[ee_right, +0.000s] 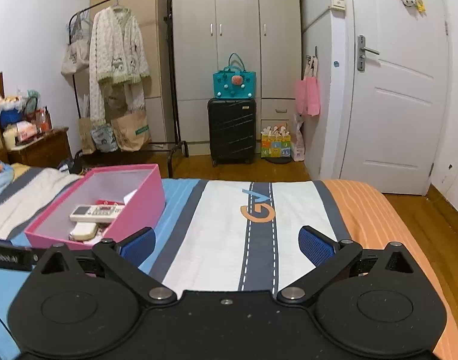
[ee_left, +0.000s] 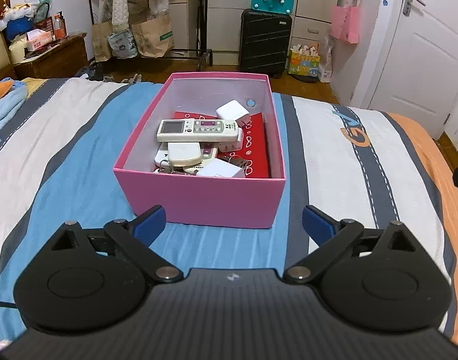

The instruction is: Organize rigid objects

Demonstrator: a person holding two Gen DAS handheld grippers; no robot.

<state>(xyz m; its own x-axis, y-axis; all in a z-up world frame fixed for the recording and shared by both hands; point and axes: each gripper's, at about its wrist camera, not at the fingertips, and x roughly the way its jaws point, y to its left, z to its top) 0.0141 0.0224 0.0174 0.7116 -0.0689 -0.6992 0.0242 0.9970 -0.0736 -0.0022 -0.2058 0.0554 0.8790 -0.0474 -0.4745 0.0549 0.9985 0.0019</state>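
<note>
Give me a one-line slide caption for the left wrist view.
Open left claw facing a pink cardboard box holding a white remote control on the striped bedspread.

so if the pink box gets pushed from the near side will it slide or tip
The pink box would probably slide: it looks low and wide, with flat sides. The striped bedcover is soft fabric, so it may drag or bunch. The remote and other loose items inside add weight low down, which should steady it, though they might shift.

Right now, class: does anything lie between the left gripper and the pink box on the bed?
Nothing visible does. The left gripper is open and empty, and only bare striped bedspread lies between its fingertips and the near wall of the pink box.
</note>
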